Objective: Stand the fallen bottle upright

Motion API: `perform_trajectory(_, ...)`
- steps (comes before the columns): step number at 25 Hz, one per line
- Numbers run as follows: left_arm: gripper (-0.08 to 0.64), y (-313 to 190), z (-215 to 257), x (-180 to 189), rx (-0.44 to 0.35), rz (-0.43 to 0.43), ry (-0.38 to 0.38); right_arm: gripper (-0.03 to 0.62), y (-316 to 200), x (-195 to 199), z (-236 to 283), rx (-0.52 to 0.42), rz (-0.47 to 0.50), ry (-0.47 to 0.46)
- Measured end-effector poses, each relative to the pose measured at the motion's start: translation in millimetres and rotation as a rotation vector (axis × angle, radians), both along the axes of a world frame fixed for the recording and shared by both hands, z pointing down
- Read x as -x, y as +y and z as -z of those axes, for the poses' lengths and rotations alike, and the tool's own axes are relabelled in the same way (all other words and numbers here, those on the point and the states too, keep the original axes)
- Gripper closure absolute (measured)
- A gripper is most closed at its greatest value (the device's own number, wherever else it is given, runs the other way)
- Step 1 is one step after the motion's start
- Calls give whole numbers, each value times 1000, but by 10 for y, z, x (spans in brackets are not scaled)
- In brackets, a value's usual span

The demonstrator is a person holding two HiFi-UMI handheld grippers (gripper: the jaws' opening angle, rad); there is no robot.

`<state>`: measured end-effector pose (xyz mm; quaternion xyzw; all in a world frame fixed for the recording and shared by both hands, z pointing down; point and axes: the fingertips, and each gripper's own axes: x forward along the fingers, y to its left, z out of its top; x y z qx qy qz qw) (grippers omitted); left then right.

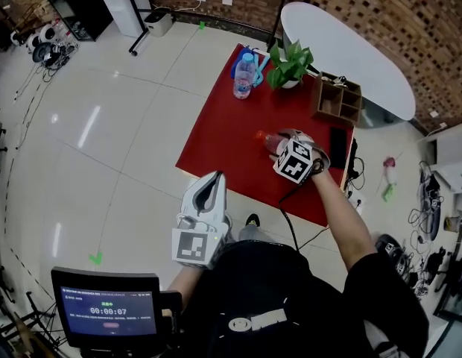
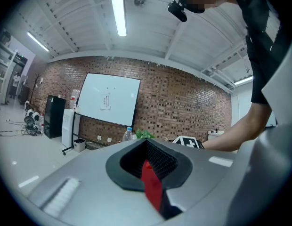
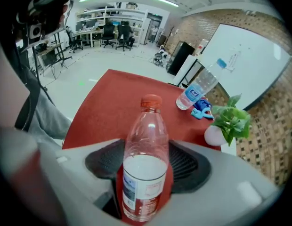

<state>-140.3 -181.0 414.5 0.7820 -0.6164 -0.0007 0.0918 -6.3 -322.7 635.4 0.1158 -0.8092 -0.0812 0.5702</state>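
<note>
A clear bottle with a red cap (image 1: 269, 140) and a red label lies low over the red tablecloth (image 1: 223, 133), its cap pointing left. My right gripper (image 1: 282, 143) is shut on its lower body. In the right gripper view the bottle (image 3: 145, 159) runs out between the jaws of the right gripper (image 3: 146, 173), cap away from the camera, some water inside. My left gripper (image 1: 214, 181) hangs off the table's near edge, close to the person's body, jaws together and holding nothing. In its own view the left gripper (image 2: 150, 166) shows only a thin red slit.
A blue-capped water bottle (image 1: 244, 74) stands upright at the cloth's far edge beside a blue object (image 1: 257, 71) and a potted plant (image 1: 290, 64). A wooden organiser (image 1: 337, 99) and a black flat item (image 1: 337, 146) sit to the right. A white oval table (image 1: 350, 47) lies beyond.
</note>
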Motion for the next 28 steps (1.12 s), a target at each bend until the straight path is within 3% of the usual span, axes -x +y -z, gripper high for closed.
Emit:
perform_trajectory(11, 557, -126, 128, -387, -5, -96, -29, 298, -157, -296, 535, -9, -294, -369)
perform_trajectory(19, 557, -120, 104, -669, -12, -155, -52, 298, -237, -561, 792, -27, -462, -721)
perform_trajectory(21, 557, -122, 97, -718, -15, -163, -59, 298, -220, -575, 791, -35, -466, -761)
perform_trajectory(28, 557, -133, 101, -843, -15, -190, -80, 299, -196, -510, 726, -52, -434, -766)
